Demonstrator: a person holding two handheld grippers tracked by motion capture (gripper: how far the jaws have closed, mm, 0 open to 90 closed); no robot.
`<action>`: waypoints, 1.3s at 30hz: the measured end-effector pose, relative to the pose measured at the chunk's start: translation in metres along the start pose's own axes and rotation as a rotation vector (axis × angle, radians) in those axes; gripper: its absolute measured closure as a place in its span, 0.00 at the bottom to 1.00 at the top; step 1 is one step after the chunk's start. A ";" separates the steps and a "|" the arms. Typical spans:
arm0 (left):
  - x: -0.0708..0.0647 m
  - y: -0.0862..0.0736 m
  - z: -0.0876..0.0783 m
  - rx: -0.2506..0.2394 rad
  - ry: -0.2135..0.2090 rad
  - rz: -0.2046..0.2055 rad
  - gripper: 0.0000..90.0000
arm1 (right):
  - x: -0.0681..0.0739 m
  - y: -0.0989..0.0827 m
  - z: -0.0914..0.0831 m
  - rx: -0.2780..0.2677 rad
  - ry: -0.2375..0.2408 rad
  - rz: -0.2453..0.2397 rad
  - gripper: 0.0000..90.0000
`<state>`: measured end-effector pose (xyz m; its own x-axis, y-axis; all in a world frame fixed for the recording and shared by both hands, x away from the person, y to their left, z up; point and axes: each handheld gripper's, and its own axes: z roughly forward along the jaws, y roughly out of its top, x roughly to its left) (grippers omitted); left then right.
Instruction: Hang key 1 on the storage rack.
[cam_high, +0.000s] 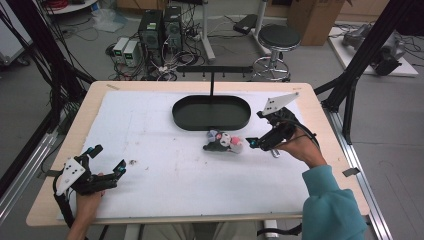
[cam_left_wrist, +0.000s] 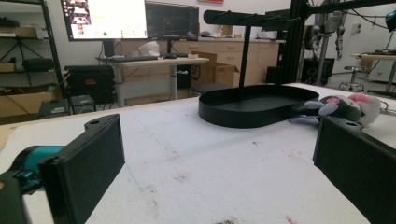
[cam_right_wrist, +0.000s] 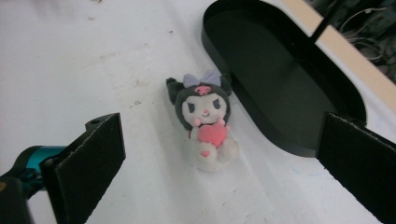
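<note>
A small plush doll (cam_high: 223, 143) with a dark hood, purple bow and pink heart lies on the white mat, just in front of the black oval tray (cam_high: 176, 112). My right gripper (cam_high: 255, 130) hovers to the doll's right, open and holding nothing. In the right gripper view the doll (cam_right_wrist: 205, 122) lies face up between and beyond the wide jaws of that gripper (cam_right_wrist: 223, 154), beside the tray (cam_right_wrist: 280, 79). My left gripper (cam_high: 107, 159) rests open and empty at the table's front left. In its own view the left gripper (cam_left_wrist: 219, 163) faces the distant tray (cam_left_wrist: 247, 109) and doll (cam_left_wrist: 343, 107).
A thin black post with a hooked crossbar (cam_high: 212, 80) rises from behind the tray. The white mat (cam_high: 150, 135) covers most of the wooden table (cam_high: 85, 105). Black frame struts (cam_high: 350, 90) stand off the right edge. A stool (cam_high: 278, 37) and computers (cam_high: 160, 27) sit beyond the table.
</note>
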<state>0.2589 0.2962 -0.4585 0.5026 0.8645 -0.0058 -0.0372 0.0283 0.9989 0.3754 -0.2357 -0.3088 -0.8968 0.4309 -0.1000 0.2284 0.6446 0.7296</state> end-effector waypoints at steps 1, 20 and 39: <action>0.000 0.000 0.000 -0.001 0.001 0.000 0.03 | -0.001 0.003 0.002 0.017 0.014 -0.005 0.01; 0.000 0.000 0.000 0.000 0.000 0.002 0.03 | -0.014 0.024 0.046 0.283 0.110 -0.117 0.01; 0.000 0.000 0.000 0.001 0.000 0.003 0.03 | -0.019 0.022 0.087 0.377 0.148 -0.102 0.01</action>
<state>0.2589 0.2964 -0.4585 0.5025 0.8646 -0.0031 -0.0374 0.0253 0.9990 0.4304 -0.1748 -0.3501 -0.9605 0.2754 -0.0403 0.2339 0.8772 0.4194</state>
